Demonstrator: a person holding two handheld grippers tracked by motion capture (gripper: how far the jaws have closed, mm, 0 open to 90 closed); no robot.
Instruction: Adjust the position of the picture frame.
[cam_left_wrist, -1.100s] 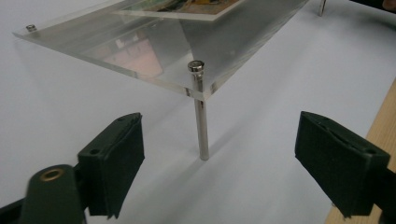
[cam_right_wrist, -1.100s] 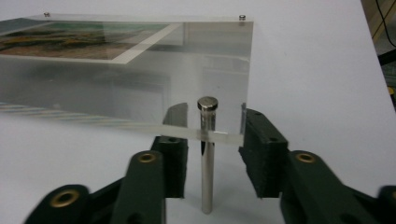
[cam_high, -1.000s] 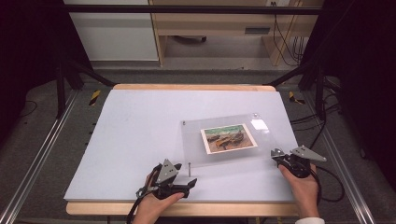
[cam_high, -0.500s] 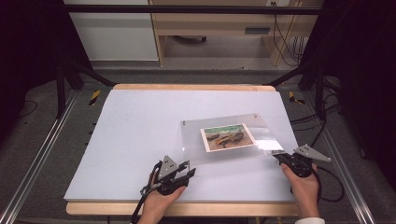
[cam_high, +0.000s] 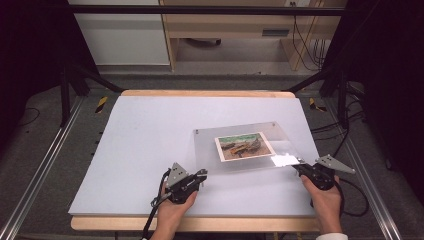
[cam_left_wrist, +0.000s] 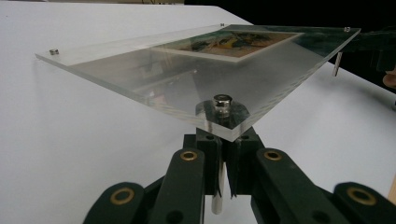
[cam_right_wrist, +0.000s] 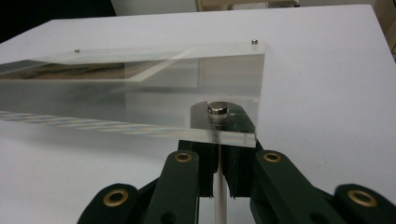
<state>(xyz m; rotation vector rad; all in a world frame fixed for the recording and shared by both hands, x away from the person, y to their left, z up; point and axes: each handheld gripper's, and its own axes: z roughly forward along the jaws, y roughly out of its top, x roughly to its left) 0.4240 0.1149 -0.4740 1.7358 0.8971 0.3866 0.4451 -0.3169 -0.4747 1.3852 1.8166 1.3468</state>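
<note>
Acrylic photo frame (cam_high: 245, 147) spans between both grippers near the tabletop's front edge; left gripper (cam_high: 200, 176) and right gripper (cam_high: 298, 168) each clamp a near-corner standoff pin.

We see a clear acrylic frame (cam_high: 245, 148) with a picture (cam_high: 244, 146) inside, over the white table (cam_high: 145, 140). The left gripper (cam_high: 199, 178) is at its near left corner, and the right gripper (cam_high: 300, 167) at its near right corner.
</note>
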